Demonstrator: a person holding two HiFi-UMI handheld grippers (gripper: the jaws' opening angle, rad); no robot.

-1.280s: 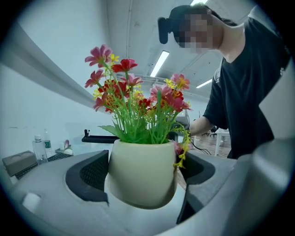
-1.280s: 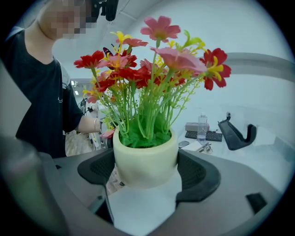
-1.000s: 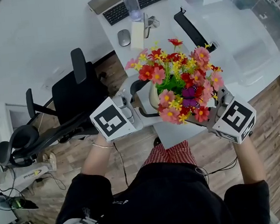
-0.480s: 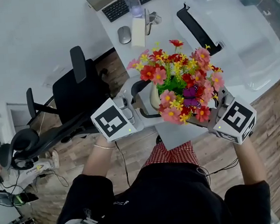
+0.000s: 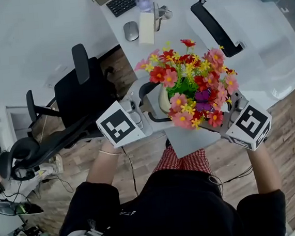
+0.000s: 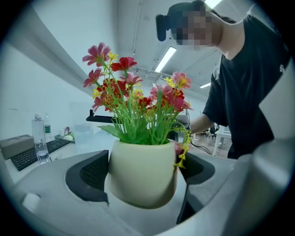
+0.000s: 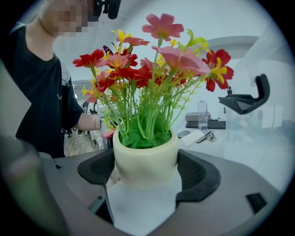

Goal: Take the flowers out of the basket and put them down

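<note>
Keyboard (image 5: 126,0) and mouse (image 5: 131,31) have slid toward the head view's top edge since a second ago, while the load stays centred; left claw (image 5: 149,105) grips the cream pot (image 5: 162,100) from one side; flowers (image 5: 193,82), red, pink and yellow, stand upright in it, held above the white surface (image 5: 178,31) at its near edge; right claw (image 5: 224,108) clamps the pot's opposite side.

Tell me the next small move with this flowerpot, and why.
Probably lower it straight down onto the white desk. The left claw and right claw are each shut on the cream pot from opposite sides. The flowers stand upright, and the desk's near corner shows below the pot. No basket is in view, so the lift-out looks done and only the setting down remains.
</note>
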